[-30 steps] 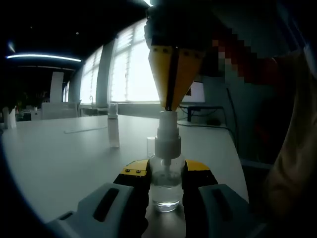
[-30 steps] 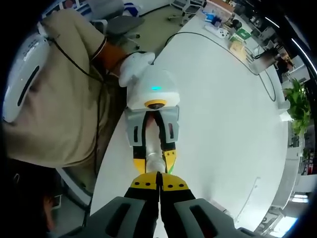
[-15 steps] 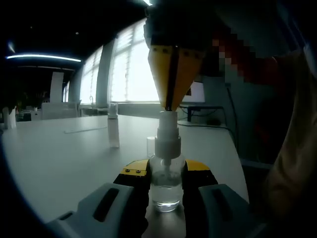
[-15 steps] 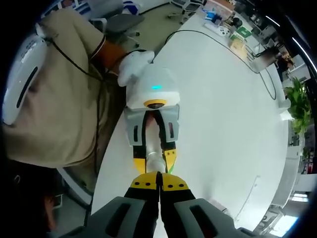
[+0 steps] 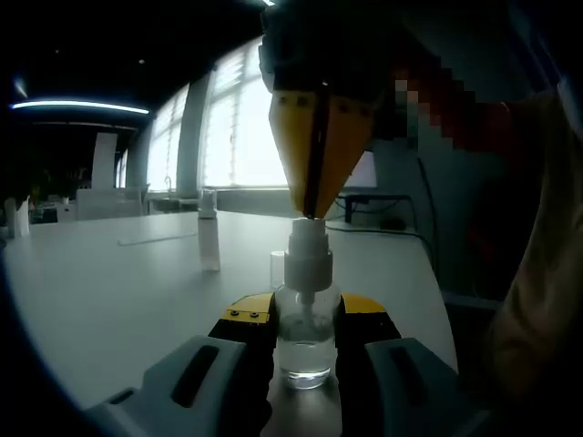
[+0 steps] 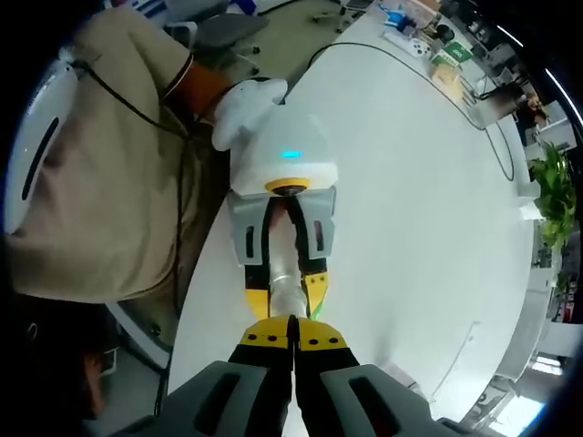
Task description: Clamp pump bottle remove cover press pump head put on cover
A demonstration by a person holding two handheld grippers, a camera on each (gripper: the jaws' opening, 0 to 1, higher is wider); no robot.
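A clear pump bottle (image 5: 305,350) with a white pump head (image 5: 308,257) stands near the white table's edge. My left gripper (image 5: 305,319) is shut on its body, one yellow-tipped finger on each side. From above, my right gripper (image 5: 312,208) comes down with its yellow jaws shut, the tip resting on top of the pump head. In the right gripper view, my right gripper (image 6: 291,339) points straight down at the pump head (image 6: 282,287), held in the left gripper (image 6: 284,299). A small clear cover-like piece (image 5: 276,269) stands just behind the bottle.
A slim clear bottle (image 5: 209,240) stands further back on the table (image 5: 109,291). The person in a beige shirt (image 6: 100,182) stands at the table's edge (image 6: 196,273). Clutter (image 6: 428,45) and a plant (image 6: 551,196) sit at the far side.
My right gripper has pushed down a little, and the pump head sits lower than before. The left gripper and the bottle have stayed put.
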